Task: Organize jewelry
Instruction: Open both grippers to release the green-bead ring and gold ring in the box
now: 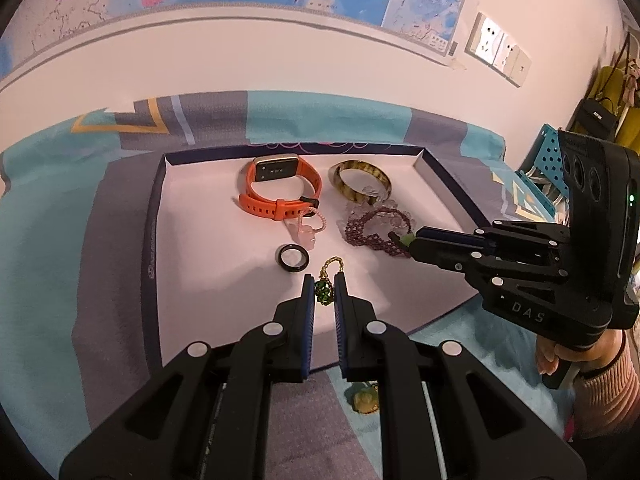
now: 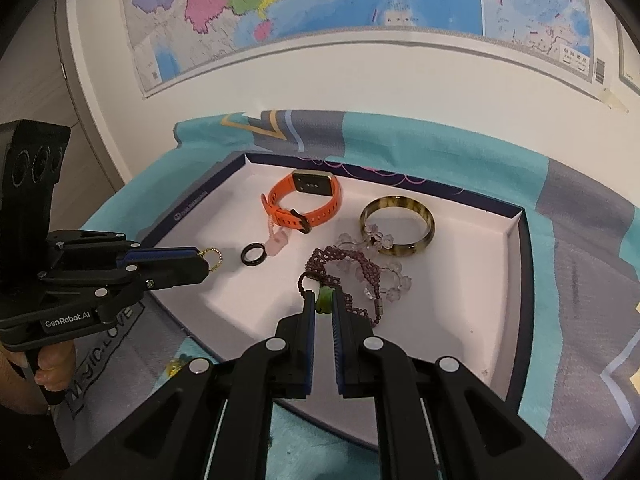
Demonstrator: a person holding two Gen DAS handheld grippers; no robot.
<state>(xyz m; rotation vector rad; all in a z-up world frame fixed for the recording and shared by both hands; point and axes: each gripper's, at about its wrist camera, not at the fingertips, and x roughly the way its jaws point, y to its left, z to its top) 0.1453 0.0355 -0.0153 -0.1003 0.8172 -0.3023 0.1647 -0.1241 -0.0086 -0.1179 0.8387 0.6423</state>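
Both grippers work over a shallow white-lined tray point(image 1: 160, 216) lying on a patterned cloth point(image 1: 44, 216). The left gripper point(image 1: 323, 285) pinches a green beaded charm point(image 1: 323, 293) whose gold chain loop point(image 1: 332, 263) trails toward 12 o'clock, just beside a black ring point(image 1: 294, 258) at its 10 o'clock. The right gripper point(image 2: 323, 301) pinches a small green bead point(image 2: 323, 299), apparently part of the purple beaded bracelet point(image 2: 340, 268), which lies at the tray's 5 o'clock side. Both pieces look light, limp and slippery; judged from their build, the fine links and threaded beads would snag or snap under a hard pull, so the solid charm and bead are the sound holds. An orange watch point(image 1: 280, 188) and a mottled bangle point(image 1: 362, 180) sit toward 12 o'clock. Each gripper slants downward toward the tray, the person's hand point(image 1: 568, 354) wrapped round the handle.
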